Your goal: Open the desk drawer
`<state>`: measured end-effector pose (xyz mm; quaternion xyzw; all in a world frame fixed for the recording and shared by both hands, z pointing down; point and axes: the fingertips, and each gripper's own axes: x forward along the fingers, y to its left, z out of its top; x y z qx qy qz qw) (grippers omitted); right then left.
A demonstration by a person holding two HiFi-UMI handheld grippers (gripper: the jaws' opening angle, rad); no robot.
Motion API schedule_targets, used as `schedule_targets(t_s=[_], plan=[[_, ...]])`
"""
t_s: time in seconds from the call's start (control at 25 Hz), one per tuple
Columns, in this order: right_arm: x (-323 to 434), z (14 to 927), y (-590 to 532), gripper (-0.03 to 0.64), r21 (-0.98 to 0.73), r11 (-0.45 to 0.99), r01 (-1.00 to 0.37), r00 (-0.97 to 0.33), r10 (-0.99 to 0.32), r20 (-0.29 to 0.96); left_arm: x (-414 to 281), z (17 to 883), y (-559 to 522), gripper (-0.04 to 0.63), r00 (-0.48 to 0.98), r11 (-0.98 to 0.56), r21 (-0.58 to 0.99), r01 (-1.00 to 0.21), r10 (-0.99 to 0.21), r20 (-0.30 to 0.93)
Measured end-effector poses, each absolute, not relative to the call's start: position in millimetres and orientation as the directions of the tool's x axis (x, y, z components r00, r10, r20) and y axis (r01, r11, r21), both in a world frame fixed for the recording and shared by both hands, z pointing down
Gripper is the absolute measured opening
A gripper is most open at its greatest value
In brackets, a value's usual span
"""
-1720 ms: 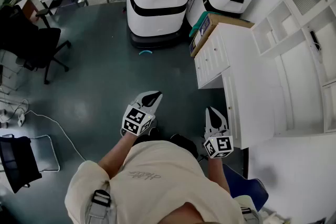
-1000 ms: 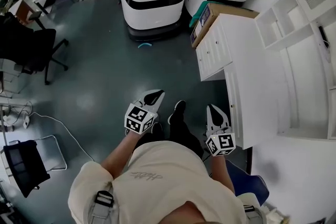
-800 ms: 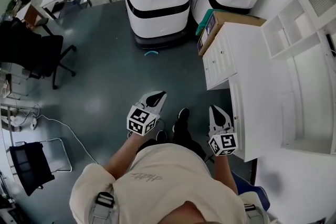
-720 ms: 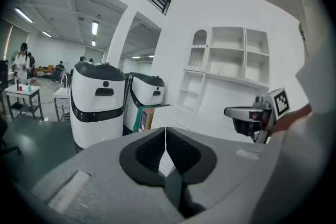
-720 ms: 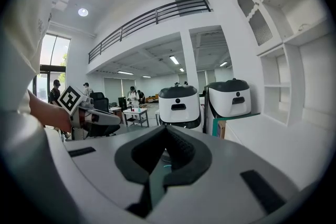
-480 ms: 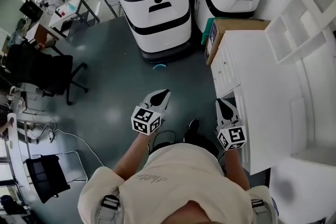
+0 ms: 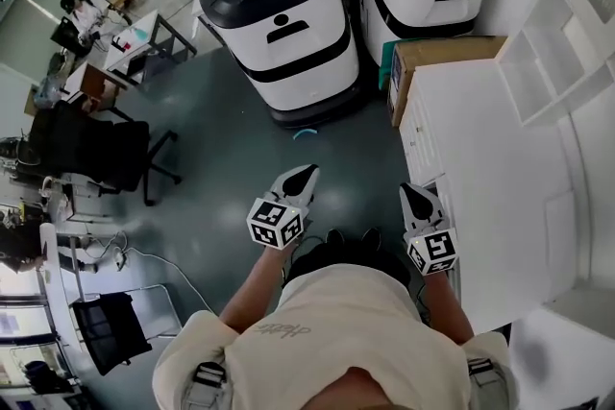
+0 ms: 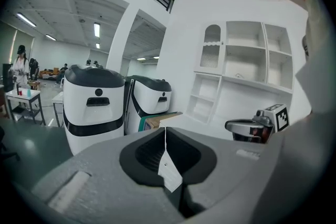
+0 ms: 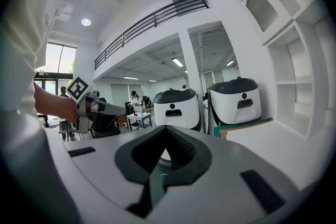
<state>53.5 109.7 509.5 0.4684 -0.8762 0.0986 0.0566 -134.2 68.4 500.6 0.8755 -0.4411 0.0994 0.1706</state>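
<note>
My left tool [image 7: 300,174] and right tool [image 7: 411,193] were both pinched together, holding nothing. The drawer [image 7: 413,125] sat closed in the desk [image 7: 500,168], just ahead. With a tool pinched like that, I could have bumped the front and grabbed nothing.

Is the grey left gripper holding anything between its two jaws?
No: the left gripper view shows the grey left gripper with its jaws meeting along a thin line, nothing caught between them.
</note>
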Motion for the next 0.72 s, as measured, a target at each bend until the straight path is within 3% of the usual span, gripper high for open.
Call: schedule_targets(t_s=[0.48, 0.72], plan=[[31, 523, 50, -0.005, -0.104, 0.539, -0.836, -0.547, -0.802, 0.239, -165, 524, 11, 0.017, 0.582, -0.531, 0.238, -0.813, -0.742, 0.333], [9, 504, 3, -0.005, -0.054, 0.486, -0.872, -0.483, -0.841, 0.244, -195, 501, -51, 0.017, 0.612, -0.566, 0.234, -0.790, -0.750, 0.251]])
